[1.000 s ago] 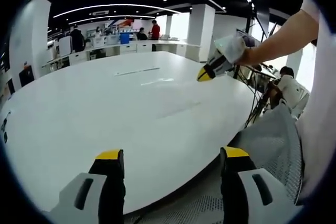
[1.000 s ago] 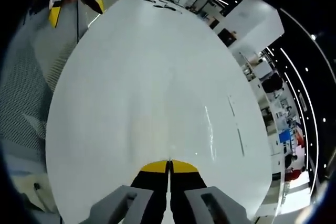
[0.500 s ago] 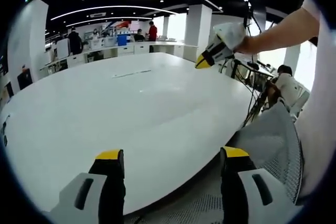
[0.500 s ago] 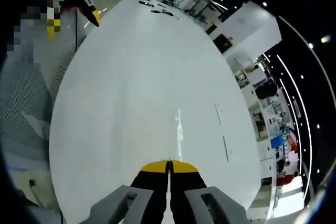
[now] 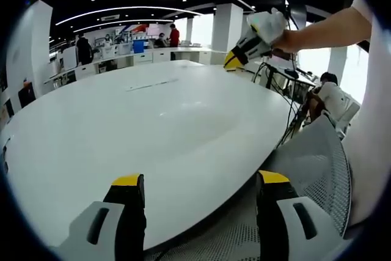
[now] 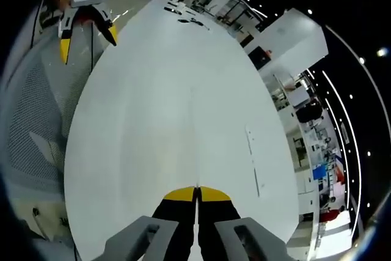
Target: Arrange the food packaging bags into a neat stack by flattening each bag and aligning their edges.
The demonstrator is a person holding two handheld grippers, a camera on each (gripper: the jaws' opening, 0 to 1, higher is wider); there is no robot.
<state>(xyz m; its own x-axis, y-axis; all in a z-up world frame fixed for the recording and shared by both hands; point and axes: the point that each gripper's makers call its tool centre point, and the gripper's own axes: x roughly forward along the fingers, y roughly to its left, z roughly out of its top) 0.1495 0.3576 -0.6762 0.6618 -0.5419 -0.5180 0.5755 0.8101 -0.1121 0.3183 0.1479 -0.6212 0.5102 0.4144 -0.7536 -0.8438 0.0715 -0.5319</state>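
I cannot find the bags on the worktop — its white surface carries only a few small dark items at one far end, too small to identify. My judgement: the stacking has either not begun or the bags lie outside both fields.

Risk: if I sweep either tool down blind, I could push bags off the edge or out of the workspace, because I have no fix on their position. The mesh chair sits against the worktop edge on my side and could snag a low pass.

Left tongs: jaws wide apart, empty, held over the near edge and touching nothing. Right tongs: jaws closed tip to tip, nothing between them, raised above the worktop — in the left gripper view they hang high over the far side.
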